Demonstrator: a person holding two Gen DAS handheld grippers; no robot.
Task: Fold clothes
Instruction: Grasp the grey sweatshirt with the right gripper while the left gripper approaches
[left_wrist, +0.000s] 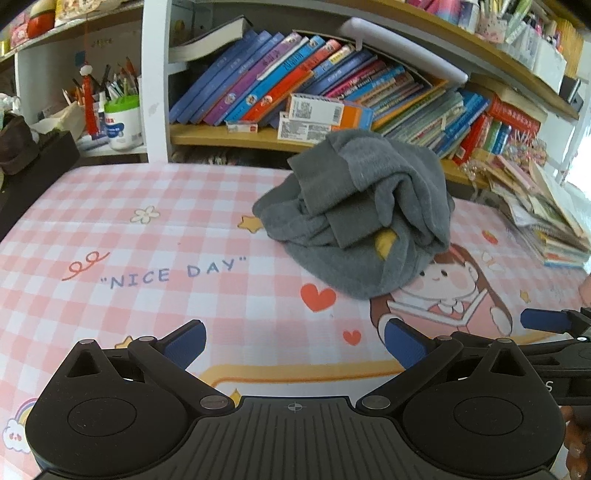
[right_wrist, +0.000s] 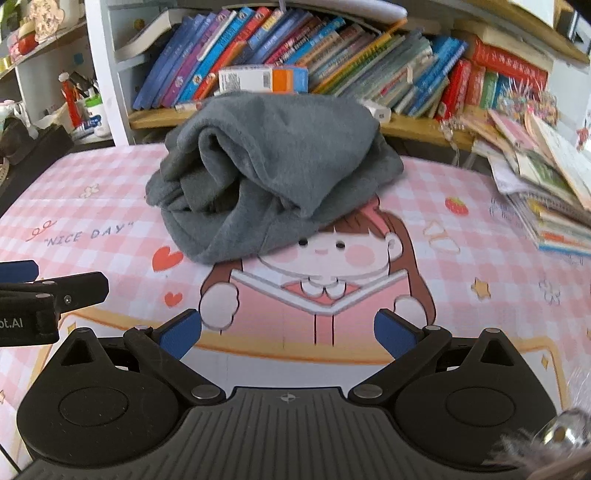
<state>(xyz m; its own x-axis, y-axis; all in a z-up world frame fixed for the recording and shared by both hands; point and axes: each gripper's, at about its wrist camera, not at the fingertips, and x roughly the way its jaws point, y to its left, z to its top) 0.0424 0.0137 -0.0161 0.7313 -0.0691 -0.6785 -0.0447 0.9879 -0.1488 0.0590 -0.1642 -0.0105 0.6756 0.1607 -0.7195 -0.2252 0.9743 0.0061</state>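
A grey fleece garment (left_wrist: 364, 214) lies crumpled in a heap on the pink checked mat (left_wrist: 147, 236), with a bit of yellow showing in its folds. In the right wrist view the same grey garment (right_wrist: 269, 173) sits ahead over the cartoon girl print on the mat (right_wrist: 461, 236). My left gripper (left_wrist: 295, 341) is open near the table's front, well short of the heap, nothing between its blue pads. My right gripper (right_wrist: 288, 334) is also open and empty, facing the heap. The left gripper's fingers (right_wrist: 55, 288) show at the left edge of the right wrist view.
A bookshelf with leaning books (left_wrist: 295, 77) runs behind the mat. A stack of picture books (right_wrist: 546, 184) slumps at the right edge of the table. A cup of pens (left_wrist: 122, 114) and a dark box (left_wrist: 33, 166) stand at the back left.
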